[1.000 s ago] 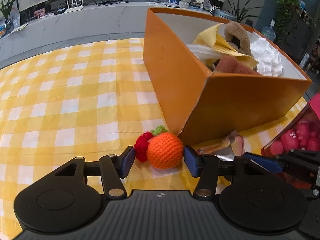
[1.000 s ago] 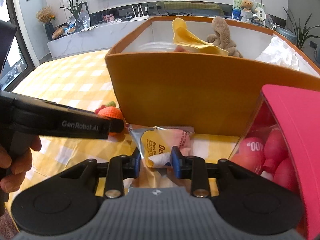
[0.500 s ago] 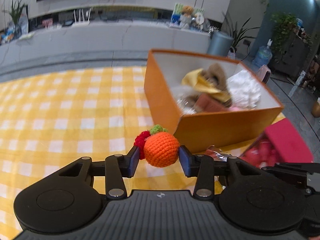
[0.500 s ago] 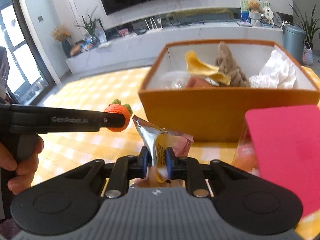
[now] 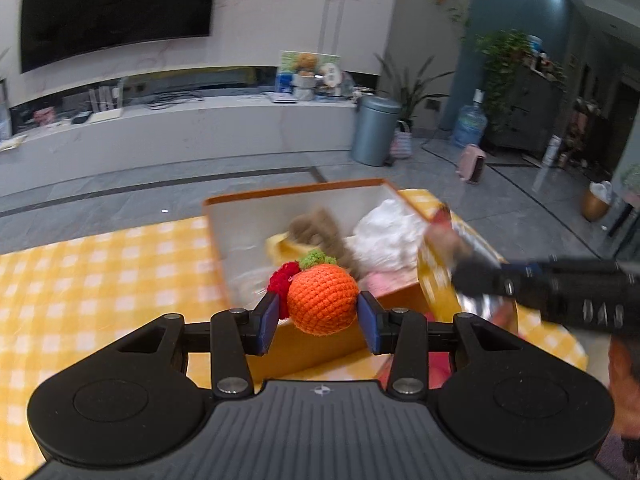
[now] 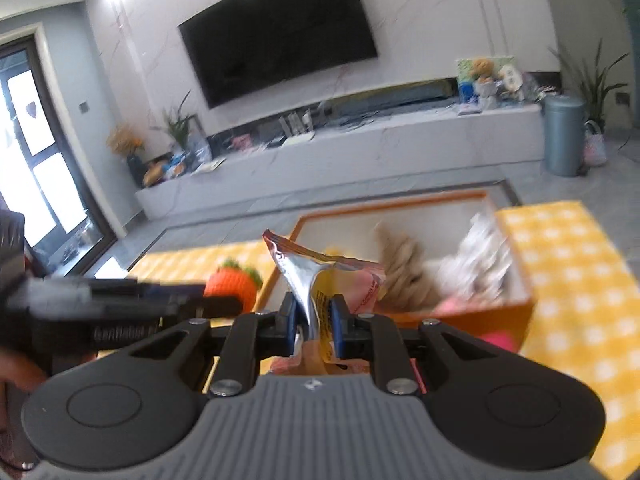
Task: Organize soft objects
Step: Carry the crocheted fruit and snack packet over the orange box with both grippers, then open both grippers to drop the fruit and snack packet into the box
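Both tongs have risen from the yellow-checked table point(image 5: 100, 280) since a second ago, when their loads sat on the cloth beside the open orange cardboard box point(image 5: 288, 196); both had just been closing. Left tongs point(image 5: 318, 314) now clamp the orange crocheted fruit with its green top and red pompom point(image 5: 322, 304), held above the box's near wall. Right tongs point(image 6: 314, 322) pinch the crinkled silver-and-yellow foil snack packet point(image 6: 316, 272) by its middle, also near the box. To finish well, I judge each load should clear the rim and hang over bare space beside the brown plush toy point(image 6: 404, 268) and white crumpled fabric point(image 5: 388, 236) before release.
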The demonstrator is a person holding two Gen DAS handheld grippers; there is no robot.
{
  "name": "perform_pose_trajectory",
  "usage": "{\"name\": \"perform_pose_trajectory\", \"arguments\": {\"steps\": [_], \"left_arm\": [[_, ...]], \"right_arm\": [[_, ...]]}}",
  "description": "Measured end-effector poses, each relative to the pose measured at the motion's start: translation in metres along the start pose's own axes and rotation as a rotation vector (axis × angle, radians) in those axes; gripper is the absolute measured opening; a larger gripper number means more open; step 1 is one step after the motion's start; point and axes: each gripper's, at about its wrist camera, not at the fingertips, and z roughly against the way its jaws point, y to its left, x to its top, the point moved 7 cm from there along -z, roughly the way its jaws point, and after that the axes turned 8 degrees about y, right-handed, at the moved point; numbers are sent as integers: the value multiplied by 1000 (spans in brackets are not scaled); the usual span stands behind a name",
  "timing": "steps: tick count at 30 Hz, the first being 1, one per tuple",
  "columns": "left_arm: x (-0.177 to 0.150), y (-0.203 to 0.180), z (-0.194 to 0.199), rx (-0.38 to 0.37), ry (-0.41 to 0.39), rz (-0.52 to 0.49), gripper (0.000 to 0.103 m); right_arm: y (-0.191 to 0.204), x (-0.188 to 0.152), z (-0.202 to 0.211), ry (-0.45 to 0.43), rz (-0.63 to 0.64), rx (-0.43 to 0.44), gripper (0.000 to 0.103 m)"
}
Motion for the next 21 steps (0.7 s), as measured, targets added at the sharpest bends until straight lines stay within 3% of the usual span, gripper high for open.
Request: {"name": "perform_pose_trajectory", "arguments": {"steps": [4, 8, 11, 15, 21], "left_arm": [[27, -22, -28, -38, 16, -36, 48], [47, -38, -63, -88, 55, -49, 48], [57, -39, -93, -91, 97, -54, 48], [60, -38, -132, -123, 166, -45, 48], [48, -41, -165, -136, 224, -74, 48]], "right_arm": [[-35, 36, -5, 4, -99, 14, 16], [-60, 65, -28, 3, -81, -37, 16], [-85, 77, -58, 52, -113, -53, 16], [-110, 73, -95, 122, -69, -158, 16], [-139, 51, -136, 226, -72, -195, 16]]}}
